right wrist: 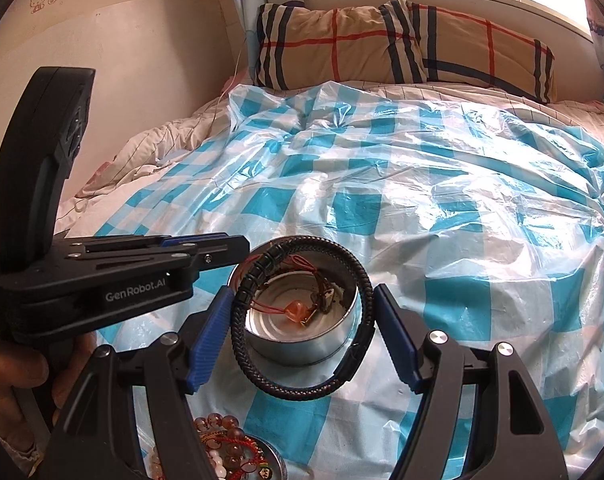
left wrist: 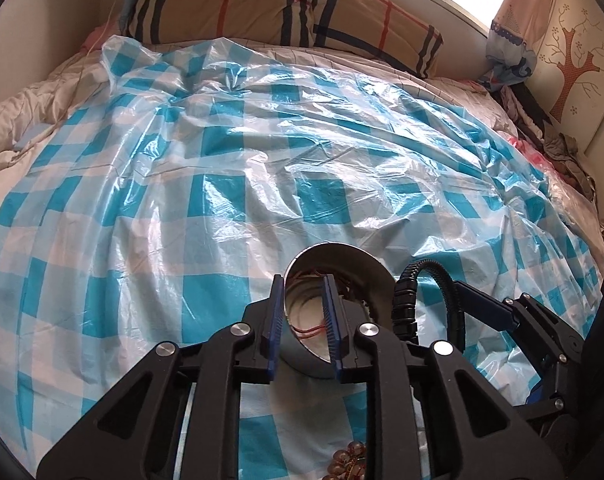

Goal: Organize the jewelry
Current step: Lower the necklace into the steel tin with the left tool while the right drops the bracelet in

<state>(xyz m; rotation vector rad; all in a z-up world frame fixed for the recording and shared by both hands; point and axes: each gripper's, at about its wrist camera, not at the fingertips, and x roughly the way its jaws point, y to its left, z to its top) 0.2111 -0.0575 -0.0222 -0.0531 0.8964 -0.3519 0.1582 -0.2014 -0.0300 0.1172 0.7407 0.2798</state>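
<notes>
A round metal tin (right wrist: pixel 302 342) stands on the blue-checked plastic sheet (right wrist: pixel 442 216) on the bed. Inside lie red cord jewelry and an orange stone (right wrist: pixel 296 312). My left gripper (left wrist: pixel 304 300) is shut on the tin's rim (left wrist: pixel 338 248); it shows from the side in the right wrist view (right wrist: pixel 238 246). A black braided leather bracelet (right wrist: pixel 302 384) hangs in a loop around and over the tin, between the fingers of my right gripper (right wrist: pixel 302 334), which is open. The left finger (right wrist: pixel 208 342) touches the bracelet; the right finger stands apart from it.
A second dish with bead bracelets and red cords (right wrist: pixel 226 452) lies near the bottom edge; beads also show in the left wrist view (left wrist: pixel 348 464). A plaid pillow (right wrist: pixel 402 44) lies at the head of the bed. Clothes (left wrist: pixel 542 140) pile at the right.
</notes>
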